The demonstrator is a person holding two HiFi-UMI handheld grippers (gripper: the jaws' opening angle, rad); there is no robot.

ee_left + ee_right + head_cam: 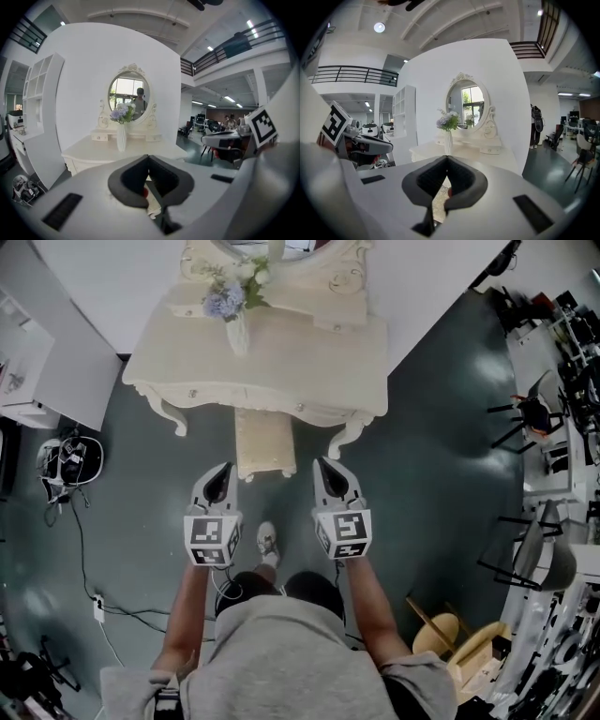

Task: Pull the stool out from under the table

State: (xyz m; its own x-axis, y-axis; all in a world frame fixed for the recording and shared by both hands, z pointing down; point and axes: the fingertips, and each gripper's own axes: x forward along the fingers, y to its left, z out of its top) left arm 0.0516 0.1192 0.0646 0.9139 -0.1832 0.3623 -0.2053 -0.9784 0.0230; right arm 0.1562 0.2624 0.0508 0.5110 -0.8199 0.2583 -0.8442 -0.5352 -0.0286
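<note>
- My left claw is shut tight and holds nothing.
- My right claw is shut and empty too.
- The stool pokes out between them, and its far end is hidden under the counter.

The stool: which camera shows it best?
The head view: the stool juts out from under the dressing table, its cream seat seen from above. Both gripper views give only a cream sliver, probably its seat, behind their own shut jaws.
</note>
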